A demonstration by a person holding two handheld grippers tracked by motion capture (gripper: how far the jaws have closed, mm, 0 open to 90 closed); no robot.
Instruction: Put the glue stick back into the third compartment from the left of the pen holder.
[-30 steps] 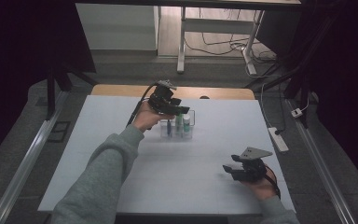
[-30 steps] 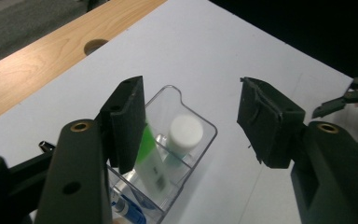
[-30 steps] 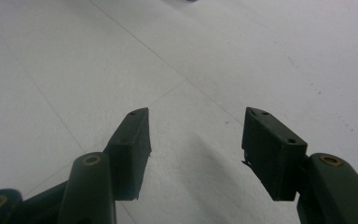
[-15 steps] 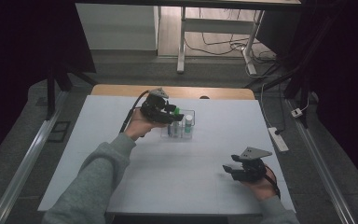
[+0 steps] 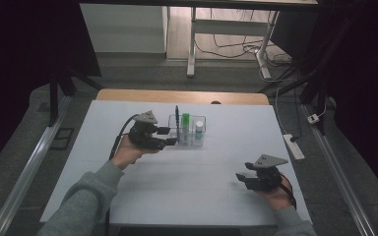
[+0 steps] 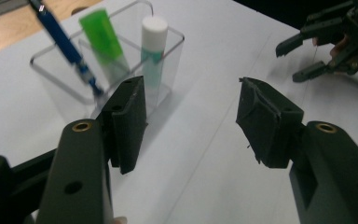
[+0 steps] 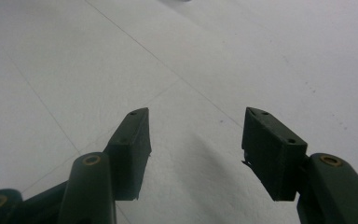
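Left claw (image 6: 191, 119) wide, empty; holder (image 6: 165, 56) just ahead-left. I square up on the pen (image 6: 65, 44), then close. Right claw (image 7: 196, 149) wide, idle.

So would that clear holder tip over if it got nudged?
The holder looks thin-walled, so probably light and easy to slide. The tall pen leans well above its rim, so a nudge high up might tip it; a low push would likely just slide it.

left gripper (image 5: 171, 136): jaws apart, empty, pointing rightward | right gripper (image 5: 242, 178): jaws apart, empty, low, pointing leftward
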